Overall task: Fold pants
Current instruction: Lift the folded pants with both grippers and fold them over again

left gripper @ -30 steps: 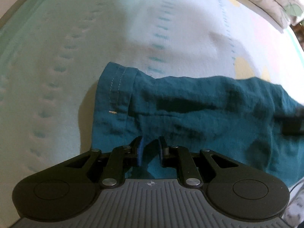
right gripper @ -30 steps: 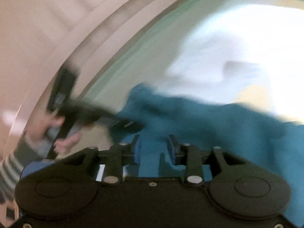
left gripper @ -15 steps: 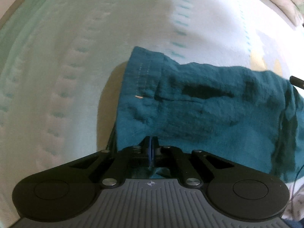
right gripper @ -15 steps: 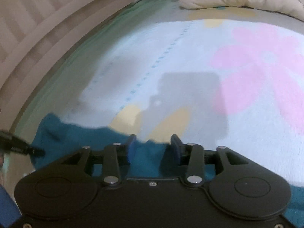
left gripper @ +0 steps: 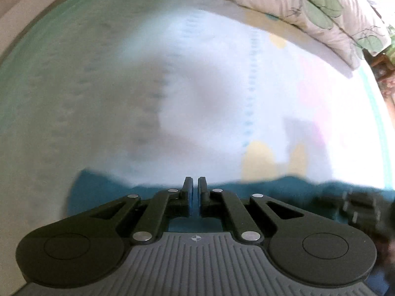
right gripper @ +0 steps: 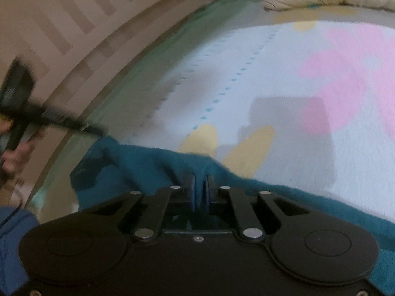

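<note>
The teal pants (left gripper: pixel 103 192) lie on a pale bedspread, low in both views. My left gripper (left gripper: pixel 195 185) has its fingers nearly together; I see no cloth between the tips, and the pants sit under and beside the fingers. It shows as a blurred black shape at the left of the right wrist view (right gripper: pixel 49 118), at the pants' corner. My right gripper (right gripper: pixel 200 187) is shut on a raised pinch of the teal pants (right gripper: pixel 148 162). It appears blurred at the right edge of the left wrist view (left gripper: pixel 358 207).
The bedspread (right gripper: pixel 284 79) is white with pink and yellow flower shapes and a green border. A leaf-print pillow (left gripper: pixel 308 7) lies at the far end. A pale striped wall or bed frame (right gripper: pixel 74 24) runs along the left side.
My right gripper has closed on the pants' edge. My left gripper shut earlier and has swung up and forward, so most of the pants have dropped below its view.
</note>
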